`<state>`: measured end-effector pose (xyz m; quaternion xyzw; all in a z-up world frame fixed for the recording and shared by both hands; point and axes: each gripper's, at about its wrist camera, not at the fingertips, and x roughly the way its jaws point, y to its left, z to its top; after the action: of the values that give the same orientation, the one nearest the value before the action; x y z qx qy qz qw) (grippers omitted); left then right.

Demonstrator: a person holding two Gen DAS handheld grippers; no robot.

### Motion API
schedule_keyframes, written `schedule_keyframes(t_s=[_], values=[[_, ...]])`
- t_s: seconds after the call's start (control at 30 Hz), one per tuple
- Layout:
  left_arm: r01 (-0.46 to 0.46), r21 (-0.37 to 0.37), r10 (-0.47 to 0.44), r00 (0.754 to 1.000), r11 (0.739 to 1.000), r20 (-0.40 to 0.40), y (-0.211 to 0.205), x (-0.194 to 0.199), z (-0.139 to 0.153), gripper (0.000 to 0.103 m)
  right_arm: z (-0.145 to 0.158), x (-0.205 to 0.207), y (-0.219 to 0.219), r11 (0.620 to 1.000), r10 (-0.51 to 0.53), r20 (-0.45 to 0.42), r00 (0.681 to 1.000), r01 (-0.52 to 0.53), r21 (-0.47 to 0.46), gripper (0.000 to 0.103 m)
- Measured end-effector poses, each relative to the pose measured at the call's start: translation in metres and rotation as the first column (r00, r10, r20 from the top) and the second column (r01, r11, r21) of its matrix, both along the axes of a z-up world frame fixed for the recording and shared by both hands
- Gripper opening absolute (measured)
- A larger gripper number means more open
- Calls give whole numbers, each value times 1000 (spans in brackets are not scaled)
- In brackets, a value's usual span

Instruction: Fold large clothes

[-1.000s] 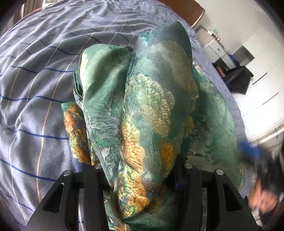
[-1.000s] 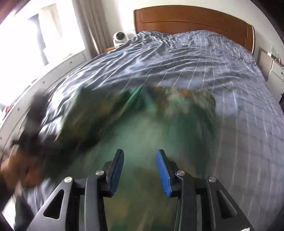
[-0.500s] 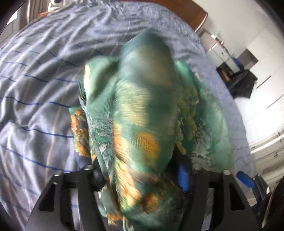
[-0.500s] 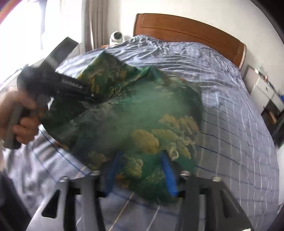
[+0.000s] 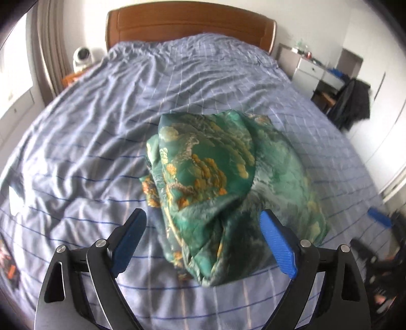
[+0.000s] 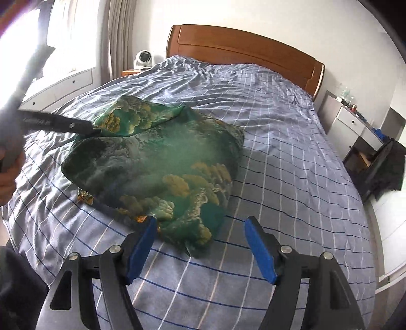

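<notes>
left wrist | garment (image 5: pixel 223 193) bundled, long axis toward headboard (image 5: pixel 190 22)

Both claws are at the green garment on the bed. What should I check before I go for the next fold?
1. Left claw free of cloth: ok. Its jaws stand wide open and clamp nothing.
2. Right claw free of cloth: ok. It is open, with the garment's near edge lying between its fingers.
3. Green garment lying flat: not ok. It is bunched, with a humped flap on top.
4. Garment fully supported: ok. It rests wholly on the checked bed cover.
5. Clean corner or hem to grab: cannot tell. The edges are lost in the folds.
</notes>
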<state>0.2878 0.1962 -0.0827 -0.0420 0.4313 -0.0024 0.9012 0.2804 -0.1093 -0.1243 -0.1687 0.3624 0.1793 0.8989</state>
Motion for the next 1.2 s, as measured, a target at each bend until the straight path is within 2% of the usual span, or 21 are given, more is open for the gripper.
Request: schedule_keyframes(t_s=[0.1,0.2,0.37,0.47,0.53,0.67,0.77,0.87,1.0,1.1,1.2], values=[[9,13,-9,1000,1000,-9,-3,-6,0,92,3,-3,-2,1000,3,3,1000,-3,-2,73],[-24,-25,23,999,999,-28,14,-17,-2,92,4,-6,-9,1000,-1,-2,1000,1,7,73],[-59,-174,50,997,983,-58,49,-18,-4,92,-10,-6,-34,997,-39,-50,998,42,61,73],[-33,-293,16,998,956,-60,54,-9,-1,92,-21,0,-42,993,-70,-102,992,79,83,73],[-14,-377,-15,997,926,-73,55,10,-2,92,-24,3,-42,991,-75,-125,989,87,102,73],[-57,-406,9,993,912,-119,52,49,-17,92,-21,3,-34,992,-41,-113,993,54,118,73],[-97,-437,9,980,894,-199,54,76,-47,91,-20,5,-29,993,-18,-110,994,31,114,73],[-116,-406,11,968,906,-251,56,86,-72,91,-25,12,-32,993,-23,-120,993,36,109,73],[-124,-454,4,966,882,-257,68,84,-96,97,-35,28,-40,990,-54,-159,986,74,121,73],[-124,-432,15,969,893,-248,70,83,-105,101,-43,46,-46,985,-67,-196,978,97,144,73],[-126,-397,25,968,909,-250,68,83,-114,103,-49,67,-52,971,-62,-241,969,114,209,73]])
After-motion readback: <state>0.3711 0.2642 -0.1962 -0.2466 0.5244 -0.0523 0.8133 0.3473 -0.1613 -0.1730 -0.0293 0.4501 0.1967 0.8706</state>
